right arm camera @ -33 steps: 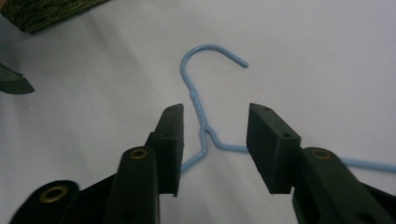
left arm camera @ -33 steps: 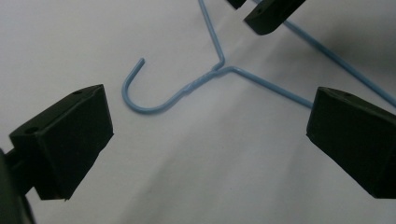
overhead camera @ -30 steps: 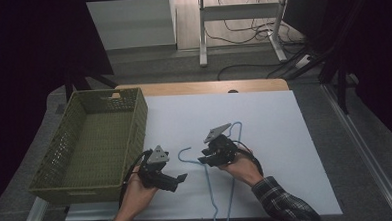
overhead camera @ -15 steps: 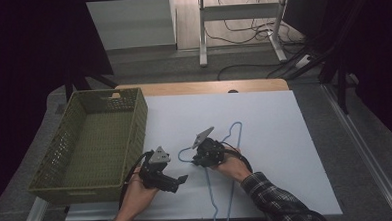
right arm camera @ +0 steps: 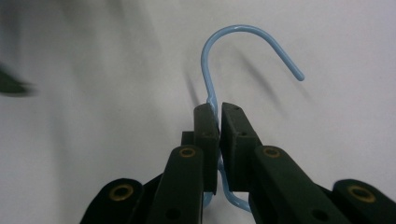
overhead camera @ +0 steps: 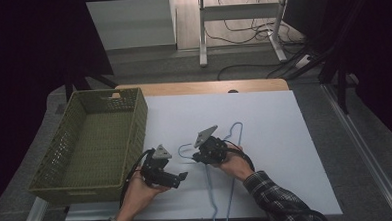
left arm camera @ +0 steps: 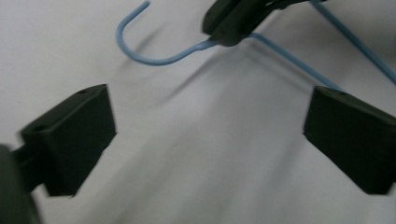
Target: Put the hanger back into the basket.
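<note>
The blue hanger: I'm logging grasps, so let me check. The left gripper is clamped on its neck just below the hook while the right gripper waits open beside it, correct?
The sides are swapped. The right gripper is clamped on the blue hanger just below the hook, as the right gripper view shows. The left gripper waits open beside it, its jaws wide apart in the left gripper view.

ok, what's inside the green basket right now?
The green basket looks empty in the high view: bare mesh floor and walls, nothing lying in it. Its near wall hides the strip of floor just behind it. The blue hanger lies on the white table, outside it.
</note>
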Demonstrator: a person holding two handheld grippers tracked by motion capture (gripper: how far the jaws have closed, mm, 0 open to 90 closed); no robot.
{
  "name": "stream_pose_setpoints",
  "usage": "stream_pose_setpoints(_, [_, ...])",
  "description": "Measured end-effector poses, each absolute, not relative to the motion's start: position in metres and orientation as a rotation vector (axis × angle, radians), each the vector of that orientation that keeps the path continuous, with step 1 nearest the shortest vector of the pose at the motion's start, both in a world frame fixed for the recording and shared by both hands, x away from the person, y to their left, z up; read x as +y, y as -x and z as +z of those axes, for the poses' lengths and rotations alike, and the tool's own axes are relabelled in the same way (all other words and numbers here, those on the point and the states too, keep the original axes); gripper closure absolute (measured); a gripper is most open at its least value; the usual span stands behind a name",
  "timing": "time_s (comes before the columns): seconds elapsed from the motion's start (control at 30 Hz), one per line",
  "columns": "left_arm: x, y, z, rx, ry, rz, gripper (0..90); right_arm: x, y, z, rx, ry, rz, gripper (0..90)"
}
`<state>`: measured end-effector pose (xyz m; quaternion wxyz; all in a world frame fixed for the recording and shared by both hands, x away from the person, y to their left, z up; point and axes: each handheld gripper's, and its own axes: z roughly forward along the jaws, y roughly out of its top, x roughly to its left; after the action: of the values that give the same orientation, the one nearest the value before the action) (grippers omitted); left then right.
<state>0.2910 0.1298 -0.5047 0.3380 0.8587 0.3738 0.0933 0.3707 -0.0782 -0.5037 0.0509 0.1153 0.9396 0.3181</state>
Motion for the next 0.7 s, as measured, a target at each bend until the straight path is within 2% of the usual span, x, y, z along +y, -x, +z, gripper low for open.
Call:
stream_pose_setpoints(0.03, [0.128, -0.292, -0.505, 0.963, -2.271, 0.269, 18.6, -0.079, -0.37, -0.502, 2.859, -0.349, 0.974, 84.8])
stream_pose_setpoints(0.07, [0.126, -0.294, -0.507, 0.975, -2.3, 0.289, 33.6, -0.079, -0.37, -0.501, 2.855, -0.35, 0.977, 84.8])
stream_pose_setpoints(0.17, [0.123, -0.309, -0.513, 1.01, -2.331, 0.236, 70.3, -0.081, -0.369, -0.497, 2.847, -0.349, 0.993, 84.8])
stream_pose_setpoints(0.23, [0.12, -0.319, -0.516, 1.014, -2.335, 0.256, 81.6, -0.082, -0.368, -0.495, 2.84, -0.347, 1.004, 84.8])
stream_pose_setpoints(0.33, [0.12, -0.33, -0.519, 1.02, -2.295, 0.271, 86.6, -0.085, -0.367, -0.492, 2.835, -0.354, 1.024, 84.7])
stream_pose_setpoints(0.7, [0.122, -0.344, -0.522, 0.923, -2.234, 0.283, 85.4, -0.087, -0.366, -0.49, 2.837, -0.376, 1.059, 83.9])
